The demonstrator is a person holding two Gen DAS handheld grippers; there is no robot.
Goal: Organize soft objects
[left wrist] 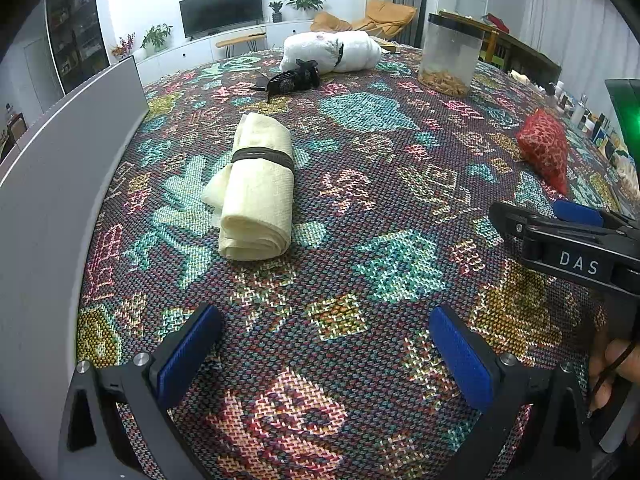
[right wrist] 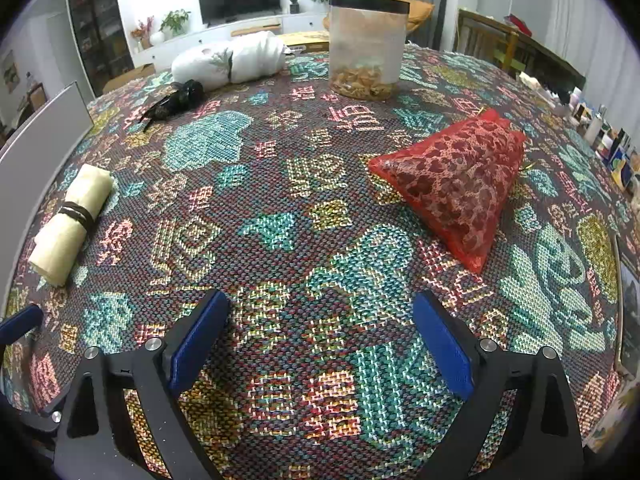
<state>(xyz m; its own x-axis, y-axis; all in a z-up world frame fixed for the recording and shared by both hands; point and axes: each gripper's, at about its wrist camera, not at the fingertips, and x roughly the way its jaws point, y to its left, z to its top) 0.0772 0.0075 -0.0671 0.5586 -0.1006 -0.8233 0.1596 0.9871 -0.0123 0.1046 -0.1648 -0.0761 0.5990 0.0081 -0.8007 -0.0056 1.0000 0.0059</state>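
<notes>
A cream rolled towel (left wrist: 256, 192) bound by a dark band lies on the patterned tablecloth, ahead and left of my left gripper (left wrist: 324, 344), which is open and holds nothing. In the right wrist view the same towel (right wrist: 70, 224) sits at the far left. A red mesh bag (right wrist: 456, 184) lies ahead and right of my right gripper (right wrist: 320, 336), which is open and holds nothing. That bag (left wrist: 546, 148) shows at the right in the left wrist view. A white rolled bundle (left wrist: 332, 52) (right wrist: 232, 60) and a small black pouch (left wrist: 292, 80) (right wrist: 176, 100) rest at the far side.
A clear jar (right wrist: 366, 44) with a black lid and snacks at its bottom stands at the back. A grey panel (left wrist: 52, 184) borders the table's left side. The right gripper's body (left wrist: 576, 248) and a hand (left wrist: 612, 372) show in the left wrist view. Small bottles (right wrist: 604, 136) line the right edge.
</notes>
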